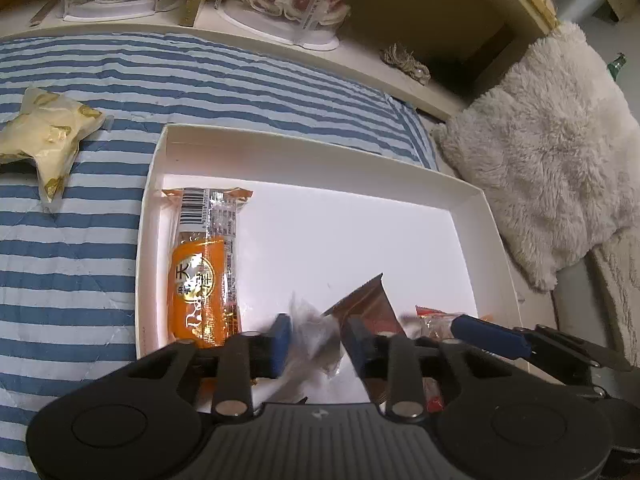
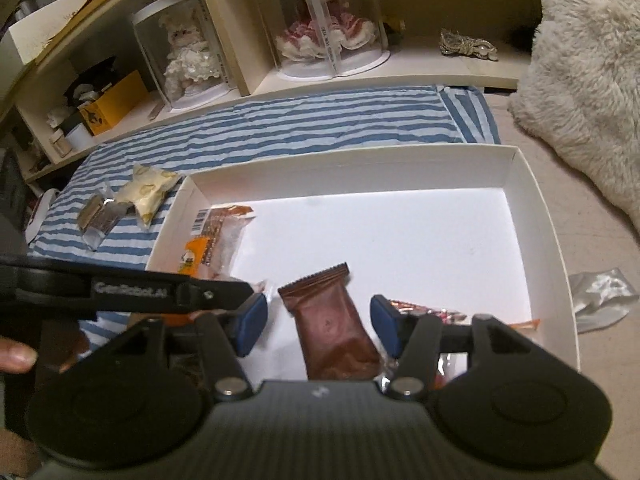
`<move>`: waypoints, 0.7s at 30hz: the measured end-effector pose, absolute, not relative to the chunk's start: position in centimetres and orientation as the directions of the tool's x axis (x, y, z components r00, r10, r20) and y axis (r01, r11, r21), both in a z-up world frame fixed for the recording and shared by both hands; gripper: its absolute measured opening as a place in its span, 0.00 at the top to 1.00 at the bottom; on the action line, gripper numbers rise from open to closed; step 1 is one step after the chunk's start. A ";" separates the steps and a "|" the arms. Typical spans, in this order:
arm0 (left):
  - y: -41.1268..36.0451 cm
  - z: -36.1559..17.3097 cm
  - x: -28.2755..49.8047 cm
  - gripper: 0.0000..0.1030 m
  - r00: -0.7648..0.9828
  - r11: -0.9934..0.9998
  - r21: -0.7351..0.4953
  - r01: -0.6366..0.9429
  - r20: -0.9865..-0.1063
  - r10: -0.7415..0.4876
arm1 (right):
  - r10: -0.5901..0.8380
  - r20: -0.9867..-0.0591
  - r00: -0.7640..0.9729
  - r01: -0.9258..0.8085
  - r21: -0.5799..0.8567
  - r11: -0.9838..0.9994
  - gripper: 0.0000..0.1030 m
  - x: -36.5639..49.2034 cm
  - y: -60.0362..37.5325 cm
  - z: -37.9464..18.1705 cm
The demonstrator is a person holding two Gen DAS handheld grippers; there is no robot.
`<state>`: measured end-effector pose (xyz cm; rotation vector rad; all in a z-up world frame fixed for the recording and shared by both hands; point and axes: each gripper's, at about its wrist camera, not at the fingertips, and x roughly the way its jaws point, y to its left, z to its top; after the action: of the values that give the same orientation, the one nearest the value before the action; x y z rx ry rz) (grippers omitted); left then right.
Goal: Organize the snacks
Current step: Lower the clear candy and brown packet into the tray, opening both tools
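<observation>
A white shallow box (image 1: 304, 148) lies on a striped cloth. An orange snack packet (image 1: 204, 280) lies along its left wall. My left gripper (image 1: 318, 344) is open low over the box's near edge, with a blurred silvery packet (image 1: 314, 334) loose between its blue pads. A brown packet (image 2: 332, 332) lies flat on the box floor. My right gripper (image 2: 319, 328) is open around it, with a gap on each side. A red and clear packet (image 2: 432, 312) sits just right of it. Outside the box on the cloth are a cream packet (image 2: 150, 192) and a silver packet (image 2: 100, 216).
A low shelf (image 2: 360, 80) behind the cloth holds dolls in clear cases (image 2: 328, 20). A fluffy pale rug (image 2: 580, 100) fills the right side. A crumpled silver wrapper (image 2: 600, 300) lies on the floor right of the box. A person's finger (image 2: 16, 356) shows at the left edge.
</observation>
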<state>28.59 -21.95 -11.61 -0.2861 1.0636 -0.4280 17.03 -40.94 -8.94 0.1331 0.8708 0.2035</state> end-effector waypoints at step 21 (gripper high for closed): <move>-19.8 -8.1 26.1 0.46 0.454 0.923 -0.303 0.237 -0.805 -0.381 | 0.197 -0.753 0.628 -0.129 0.148 0.980 0.32 14.5 -41.7 -7.4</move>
<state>26.07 -19.81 -8.08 -0.1546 1.0317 -0.3831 14.47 -41.75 -7.39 0.0828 0.8724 0.1870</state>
